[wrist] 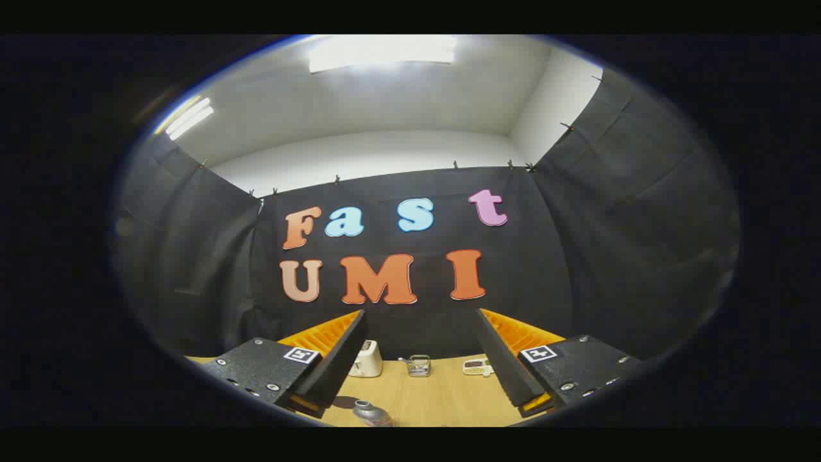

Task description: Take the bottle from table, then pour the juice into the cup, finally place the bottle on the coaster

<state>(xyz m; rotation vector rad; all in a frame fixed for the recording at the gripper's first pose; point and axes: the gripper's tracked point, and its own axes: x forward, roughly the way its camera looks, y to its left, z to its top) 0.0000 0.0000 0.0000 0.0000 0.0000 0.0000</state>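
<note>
The light wooden surface [442, 401] is seen below the hand-held gripper [420, 356], whose fingers are spread wide with nothing held between them. Beyond them, a white toaster-like appliance [367, 359], a small clear glass cup [419, 365] and a small white device [478, 366] are lined up at the far edge. The grey bottle [371, 412] is seen nearest, low between the fingers, just beside a dark round coaster [345, 402].

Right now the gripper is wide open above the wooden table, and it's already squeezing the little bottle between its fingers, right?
Not quite. The gripper is wide open above the wooden table, but it is squeezing nothing. In the gripper view the bottle stands free on the table, low between the fingers and closer to the left one, touching neither. A glass cup sits further ahead.
</note>
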